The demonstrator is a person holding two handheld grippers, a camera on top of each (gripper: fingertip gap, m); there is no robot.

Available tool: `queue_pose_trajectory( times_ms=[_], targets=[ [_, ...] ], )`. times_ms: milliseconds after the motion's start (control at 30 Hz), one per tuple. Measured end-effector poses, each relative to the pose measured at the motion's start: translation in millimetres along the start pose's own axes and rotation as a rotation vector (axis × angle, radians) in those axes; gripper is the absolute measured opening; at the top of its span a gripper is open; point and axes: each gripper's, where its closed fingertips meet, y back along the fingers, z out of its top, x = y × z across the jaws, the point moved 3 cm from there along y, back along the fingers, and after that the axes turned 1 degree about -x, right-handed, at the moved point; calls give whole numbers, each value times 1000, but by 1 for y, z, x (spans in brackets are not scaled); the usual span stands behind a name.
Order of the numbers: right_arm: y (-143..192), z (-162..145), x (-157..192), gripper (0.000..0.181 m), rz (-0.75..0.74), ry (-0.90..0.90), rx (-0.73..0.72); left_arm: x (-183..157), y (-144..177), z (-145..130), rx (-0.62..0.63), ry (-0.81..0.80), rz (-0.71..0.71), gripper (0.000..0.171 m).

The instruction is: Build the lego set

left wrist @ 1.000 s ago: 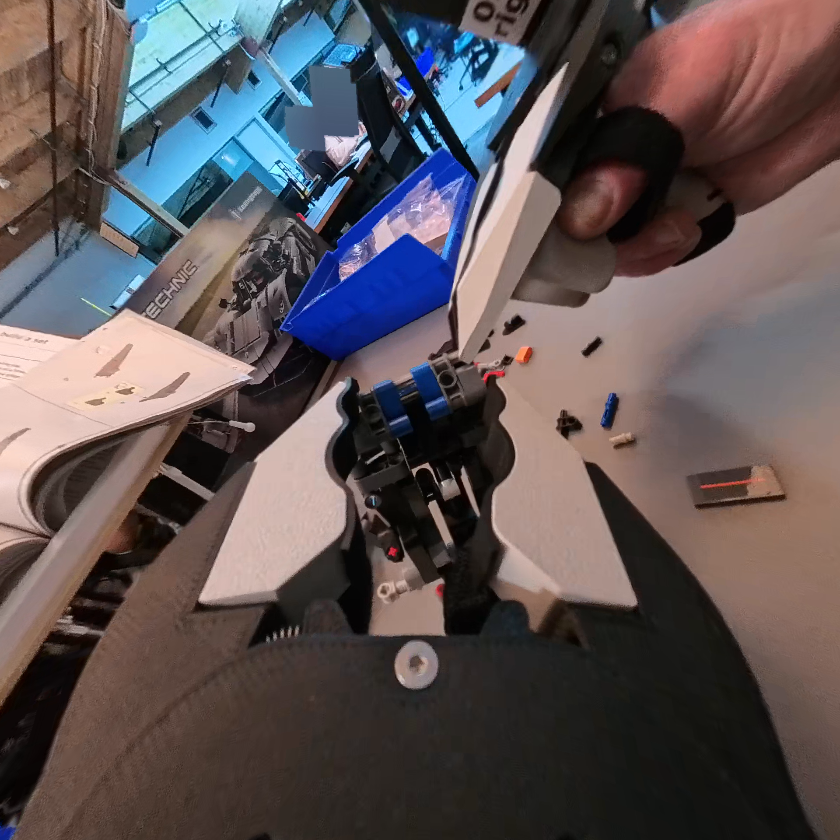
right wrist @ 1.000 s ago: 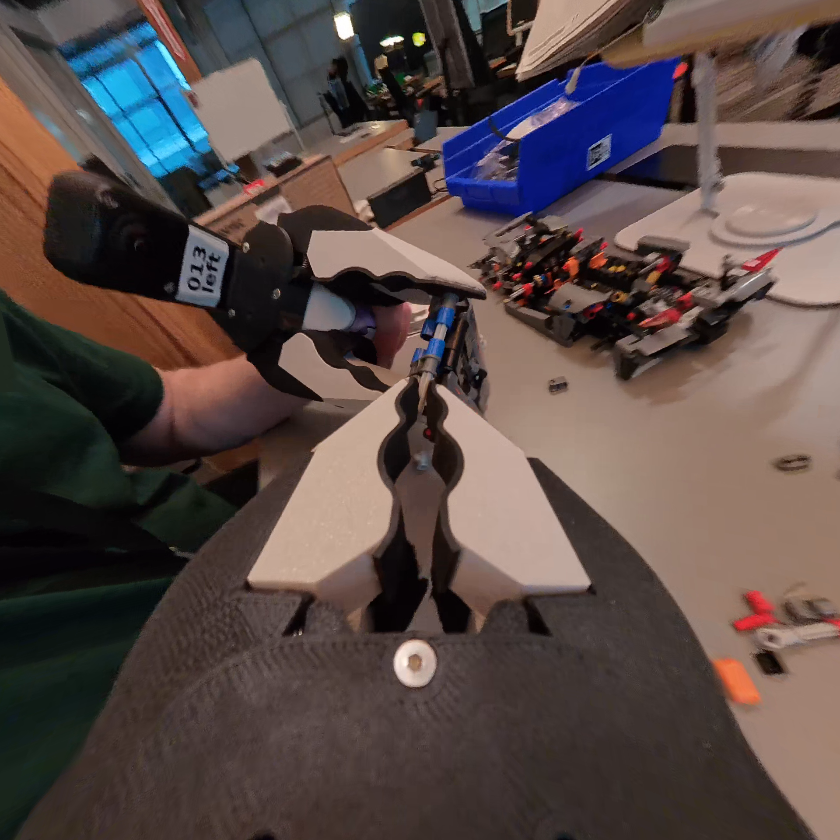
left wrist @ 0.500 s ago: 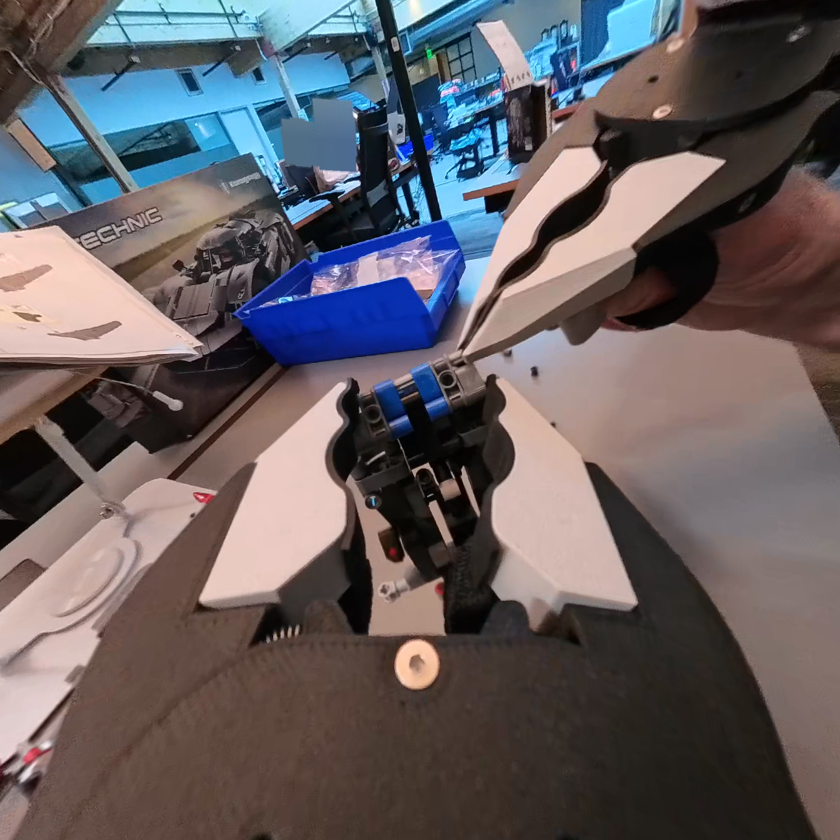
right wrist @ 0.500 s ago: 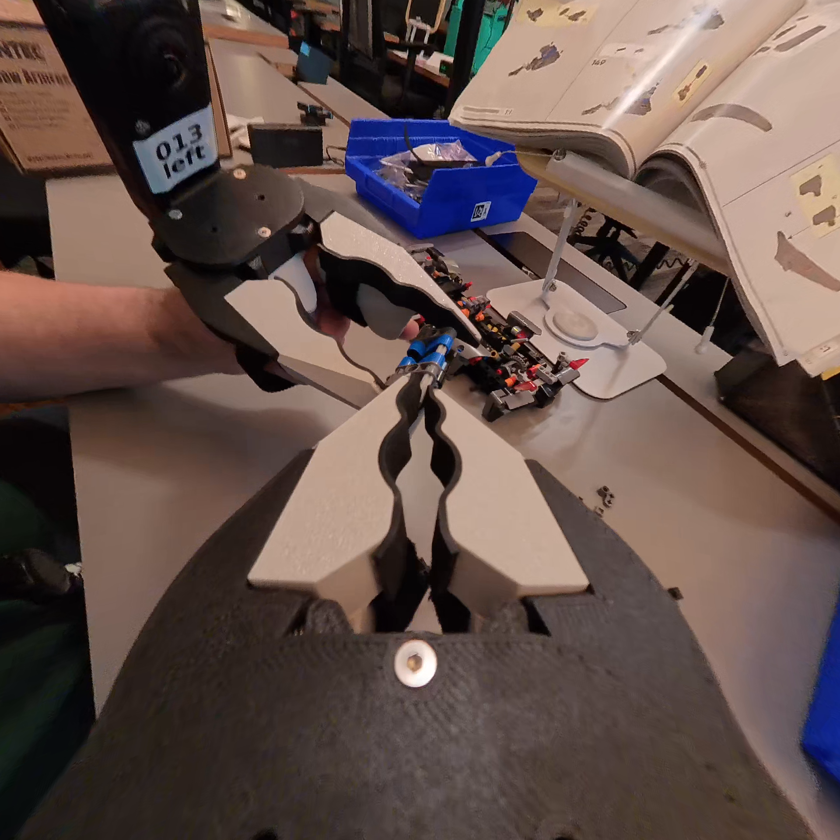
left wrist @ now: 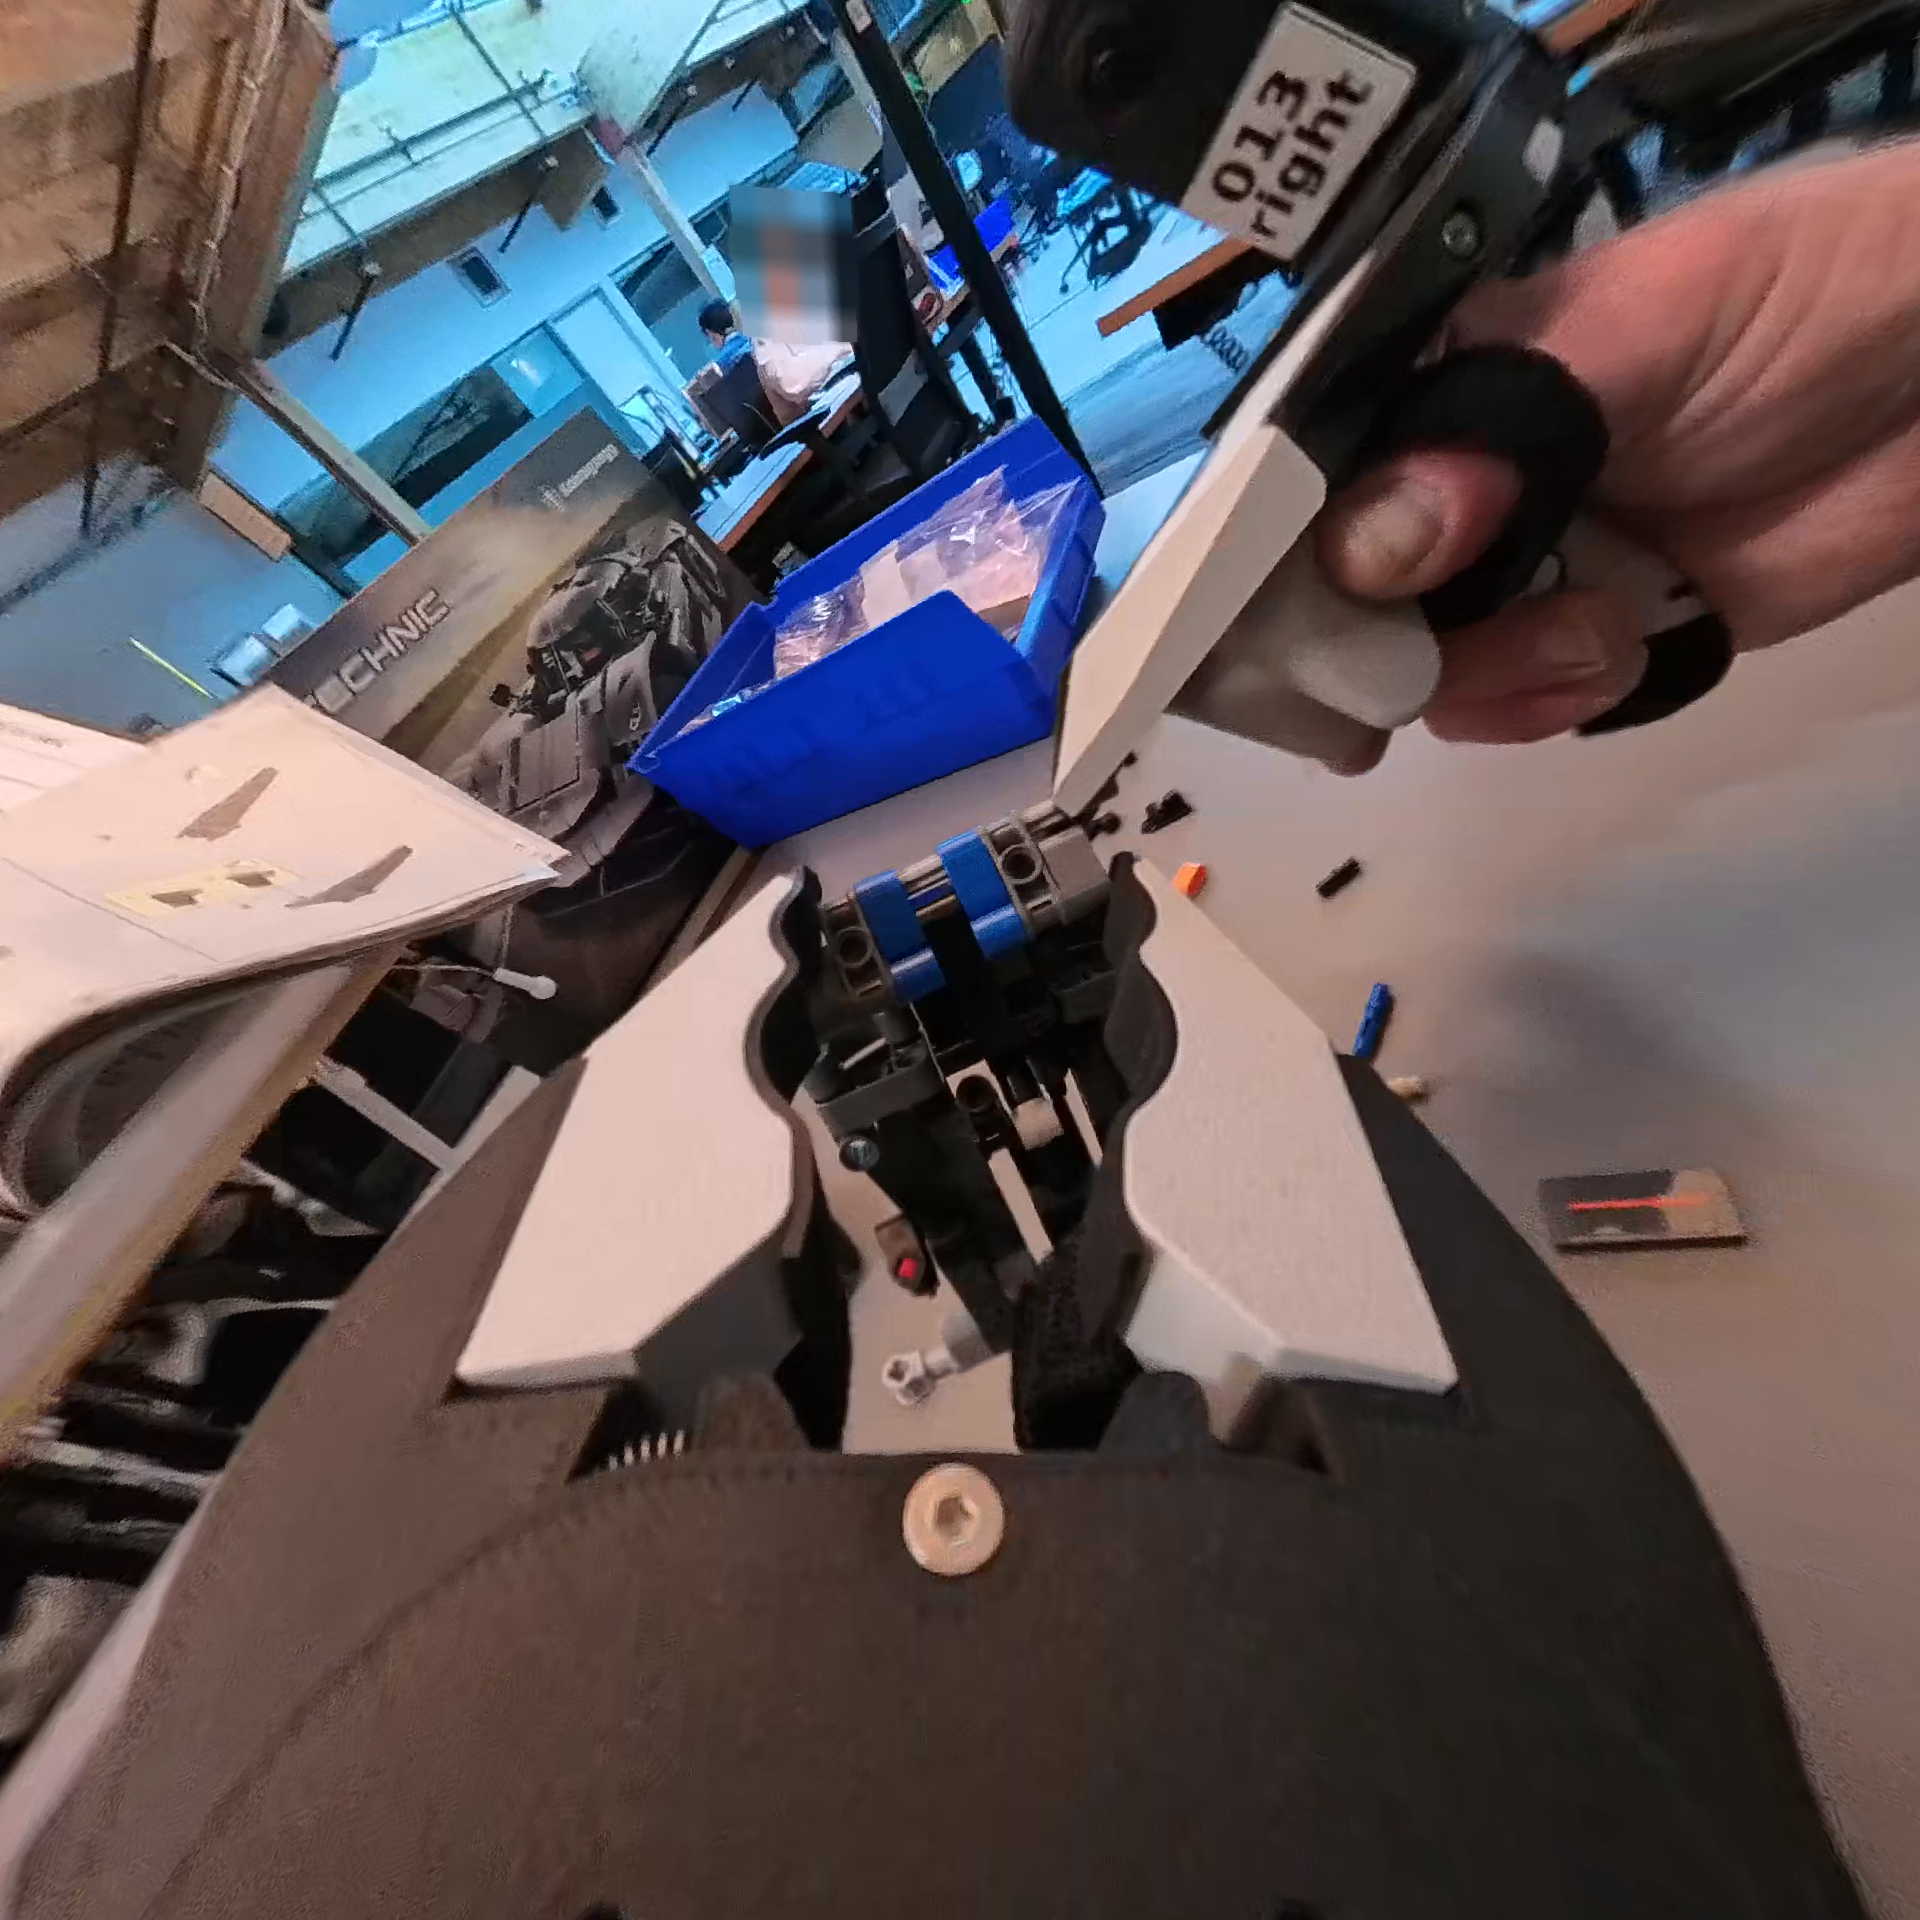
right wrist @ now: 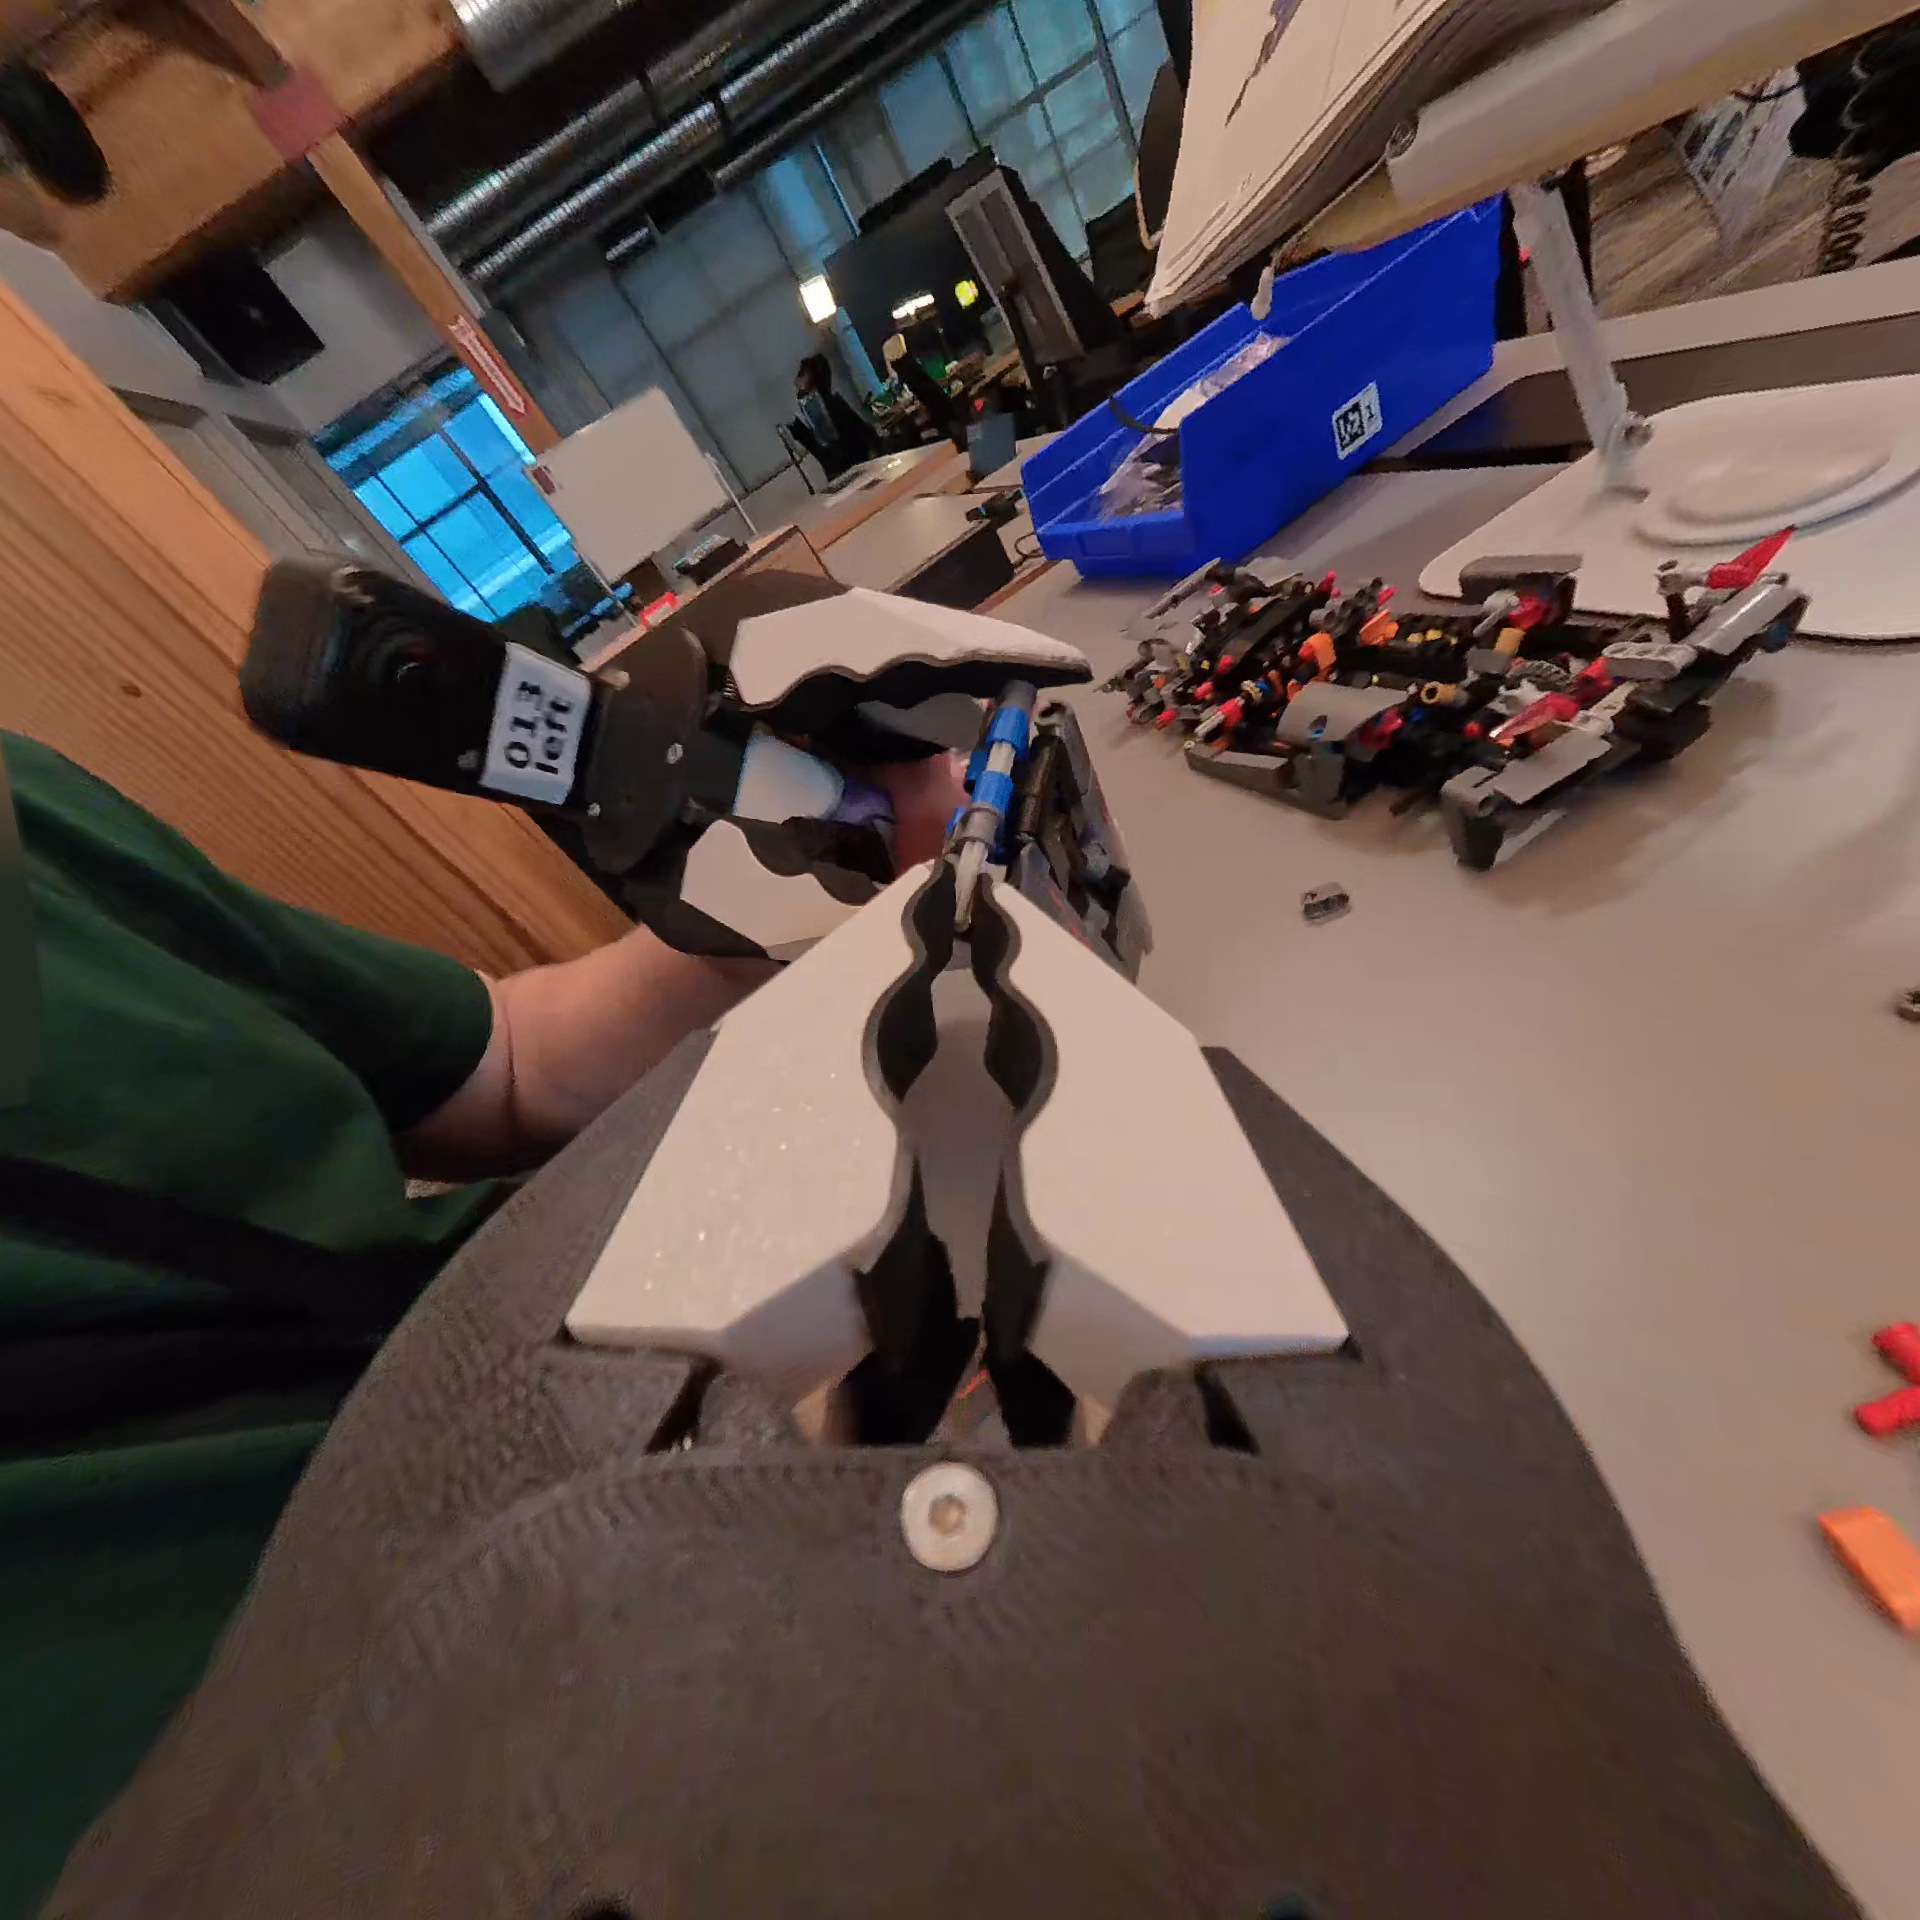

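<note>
The left hand-held gripper (left wrist: 961, 997) grasps a black and dark grey Lego sub-assembly with two blue connectors (left wrist: 961, 935) between its white, matte, wavy-edged fingers (left wrist: 665, 1132), which stand moderately apart around it. Compared with half a second ago, both views have swung back: the left wrist view is tilted again, the open instruction booklet (left wrist: 208, 883) fills its left side once more, and the small parts scattered on the right of the grey tabletop (left wrist: 1662, 987) are back in sight. The right hand-held gripper (right wrist: 961, 914), seen edge-on now rather than flat from the side, has its own white fingers (right wrist: 790, 1132) almost together, the tips pinching the end of a thin grey axle (right wrist: 977, 842) that runs through the blue connectors at the top of the held sub-assembly. In the left wrist view its tip (left wrist: 1081, 769) meets the far right corner of that sub-assembly, and a bare hand (left wrist: 1714, 457) with black finger loops squeezes its trigger.

The bodies of both tools are black, coarse-textured plastic with a silver screw in the middle. Farther off to the right lies a larger, partly built Lego model (right wrist: 1455, 717) — dark grey with red, orange and blue bits — near the white base of the booklet stand (right wrist: 1714, 509). A glossy blue plastic bin (left wrist: 862, 675) with clear bags of parts sits at the far edge, beside a dark printed box (left wrist: 540, 644). Loose pieces lie on the tabletop: an orange stud (left wrist: 1188, 879), a blue pin (left wrist: 1371, 1018), a flat dark tile with a red line (left wrist: 1636, 1205).
</note>
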Motion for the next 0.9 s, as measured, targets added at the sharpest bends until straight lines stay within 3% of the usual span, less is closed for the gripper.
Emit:
queue_pose_trajectory(
  times_ms=[33, 100, 367, 500, 567, 733, 900],
  targets=[
    [1, -2, 0, 2, -8, 10, 6, -1, 0, -1, 19, -50, 12, 54],
    [2, -3, 2, 1, -55, 88, 34, -3, -1, 0, 6, -2, -12, 54],
    [2, 2, 11, 1, -378, 662, 258, -3, -4, 0, -25, 128, -73, 54],
    [4, 4, 15, 0, -427, 815, 301, -3, -4, 2, -56, 193, -103, 53],
    [3, 5, 13, 0, -370, 722, 257, -1, -3, 3, -60, 182, -90, 53],
    [-7, 10, 6, 2, -155, 276, 46, 10, 4, 4, -31, 14, 29, 54],
    [-16, 13, 1, 3, -60, 129, 16, 15, 8, -1, 0, -87, 91, 54]
  ],
)
